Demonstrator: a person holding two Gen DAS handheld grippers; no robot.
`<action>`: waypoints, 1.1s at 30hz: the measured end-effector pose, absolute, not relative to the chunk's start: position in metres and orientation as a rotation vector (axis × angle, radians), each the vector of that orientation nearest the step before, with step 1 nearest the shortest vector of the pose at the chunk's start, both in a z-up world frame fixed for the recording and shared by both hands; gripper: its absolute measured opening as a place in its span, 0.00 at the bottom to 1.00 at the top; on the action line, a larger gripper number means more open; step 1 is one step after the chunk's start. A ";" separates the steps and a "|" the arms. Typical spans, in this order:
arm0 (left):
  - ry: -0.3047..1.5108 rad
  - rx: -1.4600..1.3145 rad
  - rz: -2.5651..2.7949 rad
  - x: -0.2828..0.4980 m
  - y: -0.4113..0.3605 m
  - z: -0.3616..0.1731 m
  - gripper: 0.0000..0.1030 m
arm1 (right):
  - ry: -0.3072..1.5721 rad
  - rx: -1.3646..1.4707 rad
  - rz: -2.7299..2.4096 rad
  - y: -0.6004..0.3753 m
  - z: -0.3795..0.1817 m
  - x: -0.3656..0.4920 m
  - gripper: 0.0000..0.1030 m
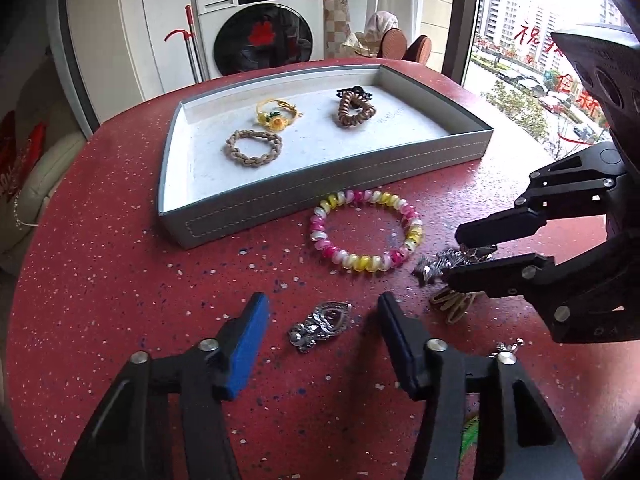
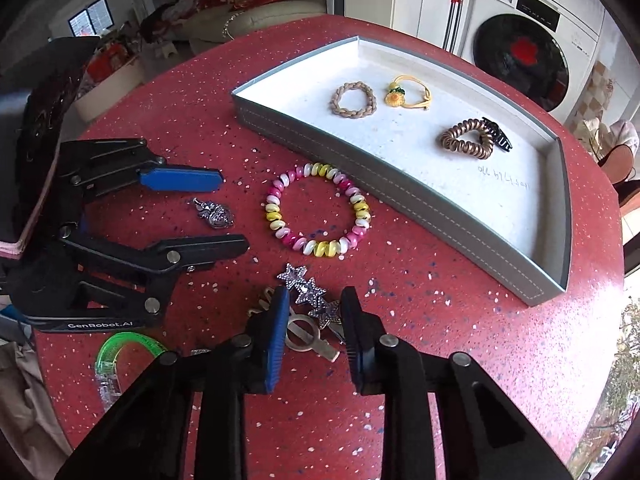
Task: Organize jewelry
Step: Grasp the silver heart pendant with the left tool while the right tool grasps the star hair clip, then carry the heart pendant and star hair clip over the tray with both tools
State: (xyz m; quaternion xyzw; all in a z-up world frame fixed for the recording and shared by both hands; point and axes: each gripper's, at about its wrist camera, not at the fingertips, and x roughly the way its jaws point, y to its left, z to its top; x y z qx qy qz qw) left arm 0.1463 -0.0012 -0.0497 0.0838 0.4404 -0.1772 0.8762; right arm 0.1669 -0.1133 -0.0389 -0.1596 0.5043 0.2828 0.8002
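Observation:
A grey tray (image 1: pixel 320 184) (image 2: pixel 400 176) on the red table holds a braided tan hair tie (image 1: pixel 254 147) (image 2: pixel 353 100), a yellow flower tie (image 1: pixel 276 114) (image 2: pixel 406 94), a brown coil tie (image 1: pixel 356 109) (image 2: pixel 466 139) and a black clip (image 2: pixel 498 136). A pink-yellow coil bracelet (image 1: pixel 366 236) (image 2: pixel 318 210) lies before the tray. My left gripper (image 1: pixel 322 314) (image 2: pixel 230 212) is open around a silver heart brooch (image 1: pixel 320 325) (image 2: pixel 216 213). My right gripper (image 2: pixel 314 306) (image 1: pixel 452 256) is partly closed around a silver star clip (image 2: pixel 308 292) (image 1: pixel 436 266), its pads close beside it.
A tan hair clip (image 2: pixel 308 336) (image 1: pixel 454 304) lies under the star clip. A green clip (image 2: pixel 116 354) sits at the table's near-left edge. A washing machine (image 1: pixel 256 16), a mop and a window stand beyond the table.

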 end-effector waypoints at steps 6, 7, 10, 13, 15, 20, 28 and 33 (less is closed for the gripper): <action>0.921 0.175 -0.379 0.141 -0.003 -0.047 0.36 | 1.096 -0.320 0.583 -0.116 -0.038 0.165 0.24; 0.923 0.165 -0.380 0.141 -0.002 -0.047 0.36 | 1.096 -0.335 0.586 -0.115 -0.038 0.165 0.24; 0.929 0.133 -0.378 0.141 0.003 -0.047 0.36 | 1.100 -0.367 0.578 -0.108 -0.040 0.168 0.25; 0.929 0.120 -0.366 0.141 0.006 -0.047 0.36 | 1.120 -0.329 0.553 -0.108 -0.040 0.172 0.24; 0.928 0.106 -0.364 0.139 0.008 -0.046 0.36 | 1.115 -0.308 0.542 -0.110 -0.040 0.172 0.24; 0.921 0.069 -0.363 0.136 0.016 -0.041 0.36 | 1.102 -0.199 0.536 -0.127 -0.036 0.173 0.24; 0.899 0.013 -0.348 0.140 0.026 -0.029 0.36 | 1.095 0.039 0.514 -0.170 -0.022 0.185 0.24; 0.866 0.013 -0.338 0.144 0.027 -0.015 0.36 | 1.052 0.101 0.462 -0.186 -0.006 0.191 0.24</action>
